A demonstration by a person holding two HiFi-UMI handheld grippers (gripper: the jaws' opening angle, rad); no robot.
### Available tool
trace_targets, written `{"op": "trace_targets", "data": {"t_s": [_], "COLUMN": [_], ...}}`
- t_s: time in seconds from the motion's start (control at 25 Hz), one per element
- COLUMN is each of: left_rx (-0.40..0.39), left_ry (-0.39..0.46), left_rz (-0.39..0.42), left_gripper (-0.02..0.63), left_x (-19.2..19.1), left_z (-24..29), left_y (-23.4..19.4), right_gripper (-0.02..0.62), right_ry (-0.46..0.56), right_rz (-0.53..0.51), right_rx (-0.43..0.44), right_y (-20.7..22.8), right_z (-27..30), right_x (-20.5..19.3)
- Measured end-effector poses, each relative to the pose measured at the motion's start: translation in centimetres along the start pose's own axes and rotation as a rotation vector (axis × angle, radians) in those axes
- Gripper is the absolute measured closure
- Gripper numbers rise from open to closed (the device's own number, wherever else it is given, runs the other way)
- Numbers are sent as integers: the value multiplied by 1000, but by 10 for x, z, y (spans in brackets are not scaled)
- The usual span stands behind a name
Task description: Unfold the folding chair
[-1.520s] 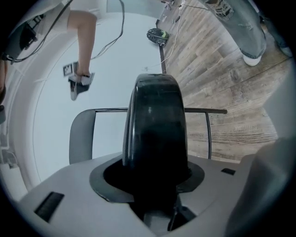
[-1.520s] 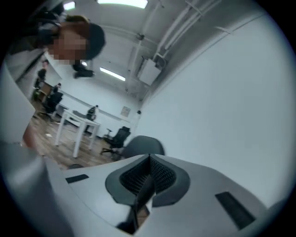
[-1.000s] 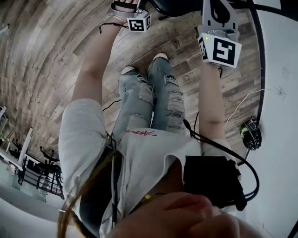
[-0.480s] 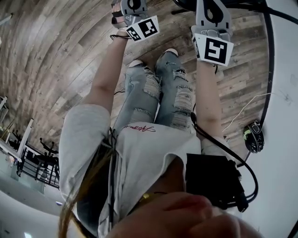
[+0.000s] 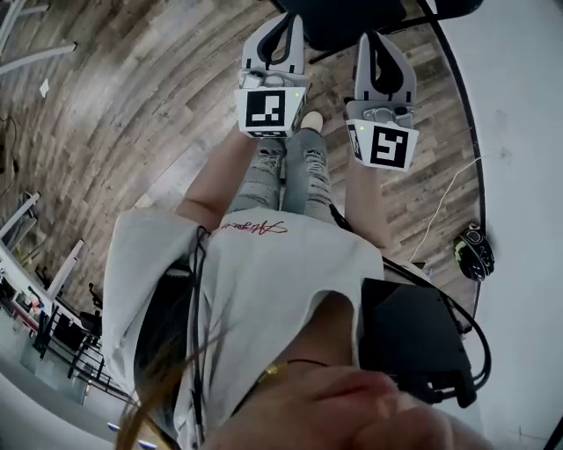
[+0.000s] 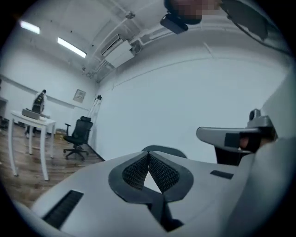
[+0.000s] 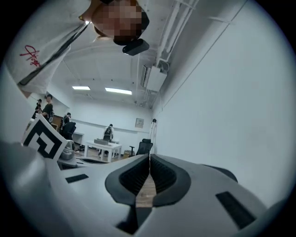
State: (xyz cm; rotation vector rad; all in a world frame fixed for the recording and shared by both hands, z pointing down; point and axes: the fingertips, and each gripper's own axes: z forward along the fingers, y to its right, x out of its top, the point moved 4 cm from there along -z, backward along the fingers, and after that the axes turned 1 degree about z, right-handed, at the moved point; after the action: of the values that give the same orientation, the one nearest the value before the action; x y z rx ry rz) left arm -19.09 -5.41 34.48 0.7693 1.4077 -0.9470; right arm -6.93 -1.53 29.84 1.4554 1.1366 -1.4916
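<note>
While the grey left gripper (image 5: 283,22) and grey right gripper (image 5: 383,39) point level side by side, both pairs of jaws are fully closed on nothing. The black folding chair (image 5: 343,22) sits at twelve o'clock, just beyond their tips, on the wood-plank floor (image 5: 132,105).

Wood-plank floor (image 5: 132,105), white wall (image 6: 185,106)

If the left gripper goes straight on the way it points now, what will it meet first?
Probably the dark rounded edge just beyond the shut tips of the left gripper, likely part of the folding chair. Behind it is only the white wall. Depth is unclear.
</note>
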Motion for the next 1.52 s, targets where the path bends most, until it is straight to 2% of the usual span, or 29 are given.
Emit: {"op": "trace_targets", "data": {"t_s": [0.08, 0.16, 0.32, 0.4, 0.6, 0.76, 1.0, 1.16, 1.52], "left_rx": [-54, -52, -54, -55, -61, -70, -90, -102, -137], "left_ry": [31, 58, 71, 67, 65, 53, 50, 73, 103], "left_rz": [-29, -6, 52, 64, 55, 50, 48, 60, 60], "left_gripper": [591, 591, 591, 591, 591, 591, 591, 591, 591], "left_x": [48, 83, 122, 128, 130, 129, 132, 141, 149], "left_z": [1, 5, 8, 8, 11, 15, 21, 19, 8], "left_y": [20, 35, 62, 74, 98, 101, 89, 88, 91], "right_gripper": [578, 578, 578, 578, 578, 578, 578, 578, 578], "right_ry": [31, 16, 58, 83, 111, 95, 59, 55, 43], "right_rz": [-5, -34, -54, -23, 37, -25, 48, -6, 1], "right_rx": [52, 106, 116, 112, 165, 91, 53, 22, -24], "right_y": [3, 9, 28, 39, 56, 60, 50, 43, 33], "right_z": [-5, -9, -23, -29, -30, -26, -11, -10, -18], "right_x": [45, 74, 109, 116, 118, 120, 111, 117, 124]}}
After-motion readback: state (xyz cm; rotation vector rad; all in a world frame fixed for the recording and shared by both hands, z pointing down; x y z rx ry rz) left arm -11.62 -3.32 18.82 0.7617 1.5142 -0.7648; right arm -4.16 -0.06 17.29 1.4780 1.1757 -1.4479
